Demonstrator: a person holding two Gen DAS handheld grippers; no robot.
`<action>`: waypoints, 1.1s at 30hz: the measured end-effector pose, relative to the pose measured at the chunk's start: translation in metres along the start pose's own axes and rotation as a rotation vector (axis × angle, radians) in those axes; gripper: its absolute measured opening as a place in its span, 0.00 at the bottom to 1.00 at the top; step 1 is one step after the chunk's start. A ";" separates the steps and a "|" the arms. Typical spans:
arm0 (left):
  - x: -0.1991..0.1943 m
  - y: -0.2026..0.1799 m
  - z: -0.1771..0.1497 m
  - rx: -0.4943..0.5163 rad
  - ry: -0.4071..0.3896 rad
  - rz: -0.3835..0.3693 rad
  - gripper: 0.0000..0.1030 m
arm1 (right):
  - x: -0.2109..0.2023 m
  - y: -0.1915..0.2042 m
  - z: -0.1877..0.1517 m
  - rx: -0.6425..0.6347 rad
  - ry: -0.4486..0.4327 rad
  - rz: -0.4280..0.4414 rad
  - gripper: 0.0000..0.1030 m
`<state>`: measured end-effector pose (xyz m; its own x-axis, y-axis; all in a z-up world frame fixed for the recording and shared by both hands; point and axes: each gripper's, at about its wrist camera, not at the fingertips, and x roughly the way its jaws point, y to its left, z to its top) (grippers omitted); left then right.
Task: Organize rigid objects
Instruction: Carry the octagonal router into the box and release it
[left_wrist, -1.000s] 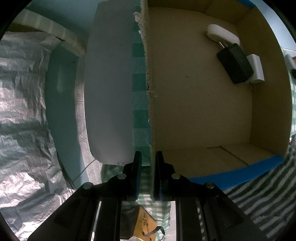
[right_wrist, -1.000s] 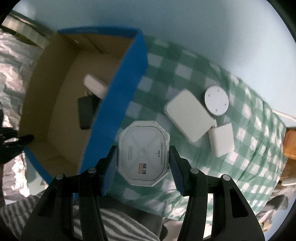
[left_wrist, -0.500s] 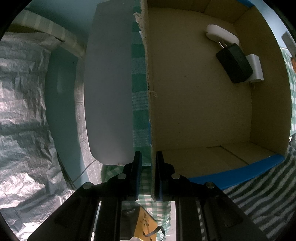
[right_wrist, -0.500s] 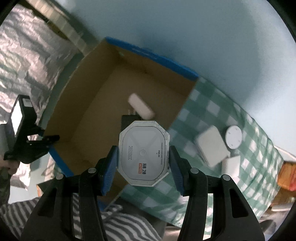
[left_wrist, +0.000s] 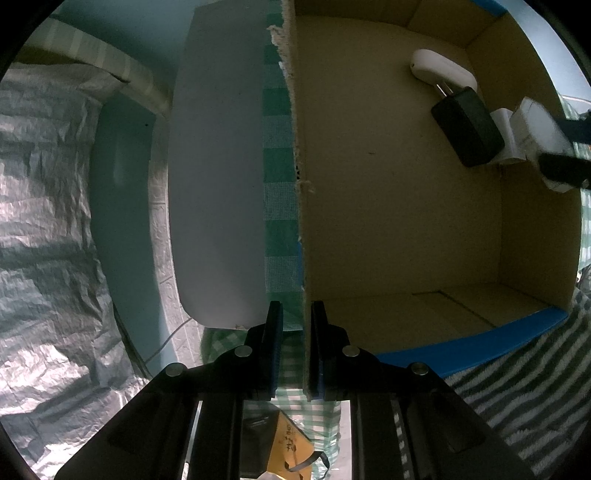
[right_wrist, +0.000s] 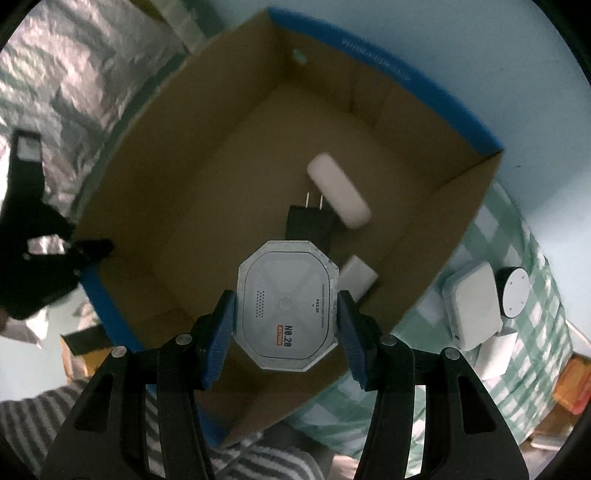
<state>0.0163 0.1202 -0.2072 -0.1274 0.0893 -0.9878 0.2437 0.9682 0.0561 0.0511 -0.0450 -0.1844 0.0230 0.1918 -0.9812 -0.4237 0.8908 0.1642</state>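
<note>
Now the right tool (right_wrist: 286, 328), pinching the octagonal device (right_wrist: 287, 305), is hovering over the cardboard box (right_wrist: 236, 122) after crossing from the worktop, while the left tool (left_wrist: 296, 345) is clamping the box wall.

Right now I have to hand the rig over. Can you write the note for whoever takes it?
Left gripper: shut on the cardboard box's side wall, steadying it.
Right gripper: shut on the octagonal white device, held above the open box.
In the box: black plug adapter, oblong white charger, small white block.
On the checked cloth beside the box: square white device, round puck, at least one more white piece.
Left to do: release the octagonal device into the box, then fetch the rest.
</note>
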 end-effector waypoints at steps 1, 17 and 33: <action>0.000 0.000 0.000 0.000 0.000 0.000 0.15 | 0.003 0.000 -0.001 -0.005 0.005 0.000 0.52; 0.000 -0.001 -0.001 0.001 0.001 0.001 0.15 | 0.012 -0.007 -0.006 -0.012 0.013 0.013 0.52; 0.000 -0.001 0.000 0.003 0.006 0.009 0.15 | -0.029 -0.021 -0.018 -0.009 -0.069 0.038 0.52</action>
<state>0.0156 0.1189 -0.2073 -0.1312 0.0990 -0.9864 0.2475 0.9668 0.0641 0.0426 -0.0769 -0.1610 0.0691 0.2538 -0.9648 -0.4331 0.8788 0.2002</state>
